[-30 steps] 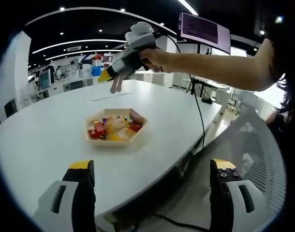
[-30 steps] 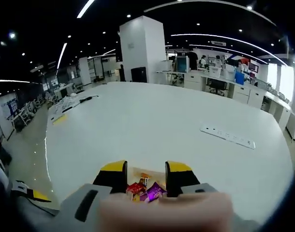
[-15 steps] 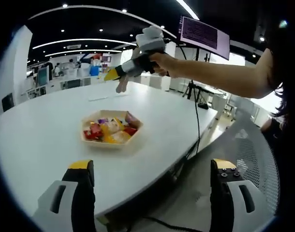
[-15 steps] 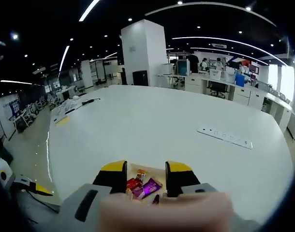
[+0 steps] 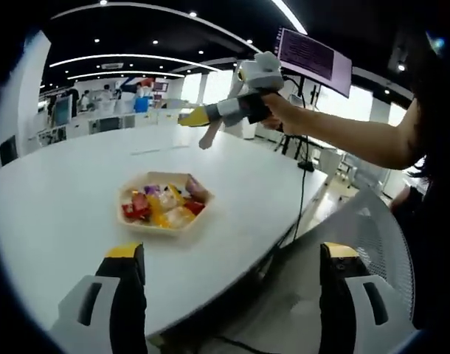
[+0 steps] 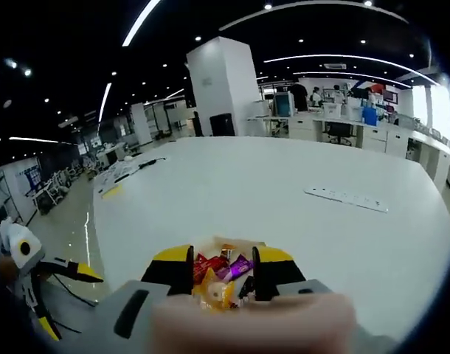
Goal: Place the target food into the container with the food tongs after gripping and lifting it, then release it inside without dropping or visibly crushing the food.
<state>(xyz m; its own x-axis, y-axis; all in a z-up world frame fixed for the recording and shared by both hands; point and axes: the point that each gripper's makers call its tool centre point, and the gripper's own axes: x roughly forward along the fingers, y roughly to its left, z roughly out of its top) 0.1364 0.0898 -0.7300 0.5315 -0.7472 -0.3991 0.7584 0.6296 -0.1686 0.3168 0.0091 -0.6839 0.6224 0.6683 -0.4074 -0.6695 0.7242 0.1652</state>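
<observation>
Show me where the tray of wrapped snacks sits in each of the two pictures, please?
Left gripper view: the snack tray lies on the white table, centre-left, above and between the left hand-held gripper jaws.
Right gripper view: the snack tray peeks out low in the picture, between the yellow-tipped jaws of the right hand-held gripper.
Shared landmark: the white strip lying on the table.

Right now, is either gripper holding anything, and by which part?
Nothing is held. The left gripper is wide open over the table edge; the right gripper hangs in the air above the tray, jaws apart and bare.
</observation>
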